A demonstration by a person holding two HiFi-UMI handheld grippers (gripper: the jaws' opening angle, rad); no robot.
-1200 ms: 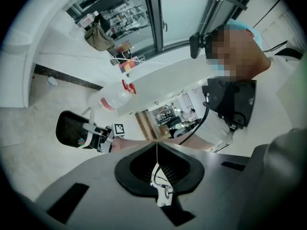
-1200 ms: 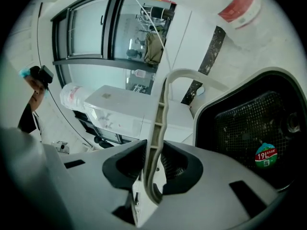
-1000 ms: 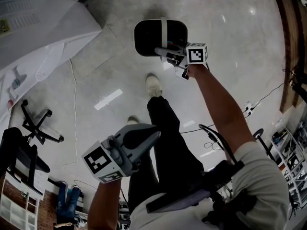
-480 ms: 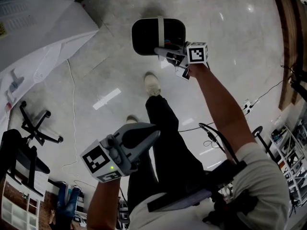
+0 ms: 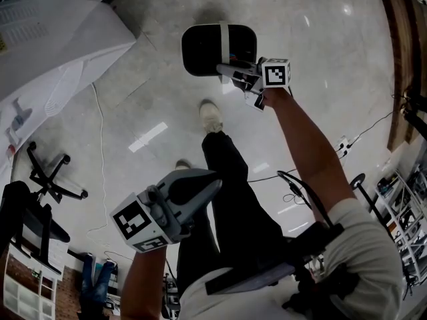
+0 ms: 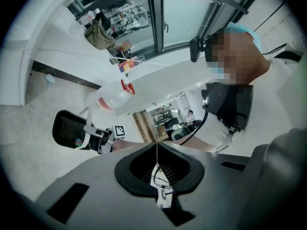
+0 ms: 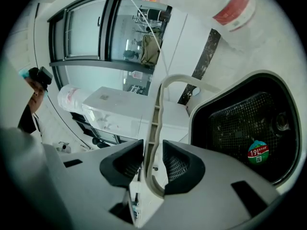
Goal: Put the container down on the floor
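Note:
The container (image 5: 205,48) is a black bin with a pale rim and a white bail handle (image 5: 229,40). It hangs over the pale floor in front of the person's shoe. My right gripper (image 5: 231,69) is shut on that handle. In the right gripper view the handle (image 7: 154,110) runs up between the two dark pads (image 7: 178,163), and the bin's mesh-lined inside (image 7: 244,123) with a round sticker shows at the right. My left gripper (image 5: 212,179) is held low near the person's leg, its jaws together with nothing in them. The left gripper view shows the bin (image 6: 67,128) far off.
A white table (image 5: 53,39) fills the upper left. An office chair base (image 5: 48,173) stands at the left. Cables and a power strip (image 5: 344,149) lie on the floor at the right, near shelving (image 5: 407,212). A clear bottle (image 7: 216,1) lies beyond the bin.
The bin and my right gripper have drifted slightly up and to the left in the head view. The left gripper has barely moved.

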